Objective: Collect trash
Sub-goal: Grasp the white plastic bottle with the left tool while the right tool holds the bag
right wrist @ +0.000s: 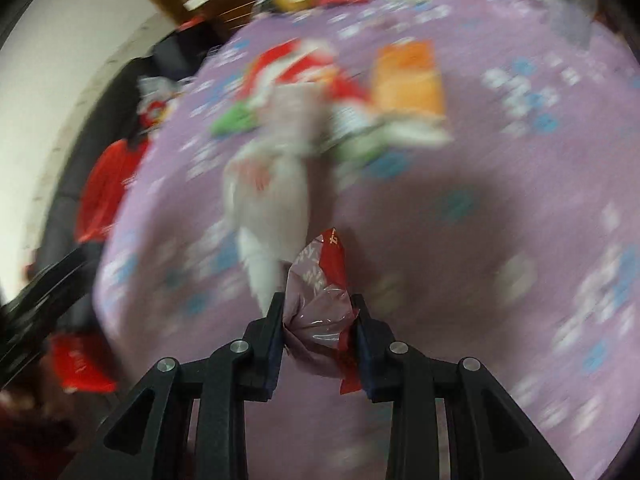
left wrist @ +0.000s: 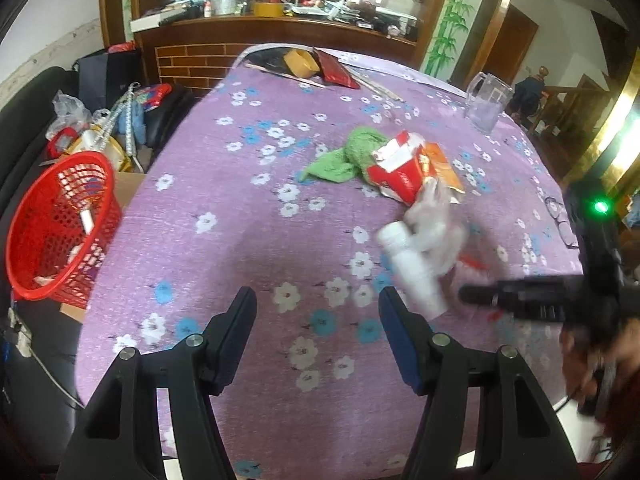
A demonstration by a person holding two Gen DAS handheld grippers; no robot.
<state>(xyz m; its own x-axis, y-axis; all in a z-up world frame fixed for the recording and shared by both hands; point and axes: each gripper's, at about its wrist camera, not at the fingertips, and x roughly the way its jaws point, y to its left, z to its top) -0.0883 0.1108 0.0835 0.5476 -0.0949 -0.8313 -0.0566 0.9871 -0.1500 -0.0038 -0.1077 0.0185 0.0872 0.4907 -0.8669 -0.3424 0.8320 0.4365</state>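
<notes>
The right hand-held gripper was pinching a crumpled red-and-clear wrapper, both pads pressed into its sides so the light film could not slip out while it was carried. The wrist view around it was smeared with motion, so what lay beneath is hard to make out. The left hand-held gripper hung spread and empty above the purple flowered worktop, probably kept free for the next piece.

More trash lay heaped near the middle of the worktop: a torn red carton, an orange packet, a white bottle on its side and some clear plastic film, touching one another beside a green cloth. The red basket stood off the worktop's left edge, already holding scraps, which suits it as the place for the wrapper.
</notes>
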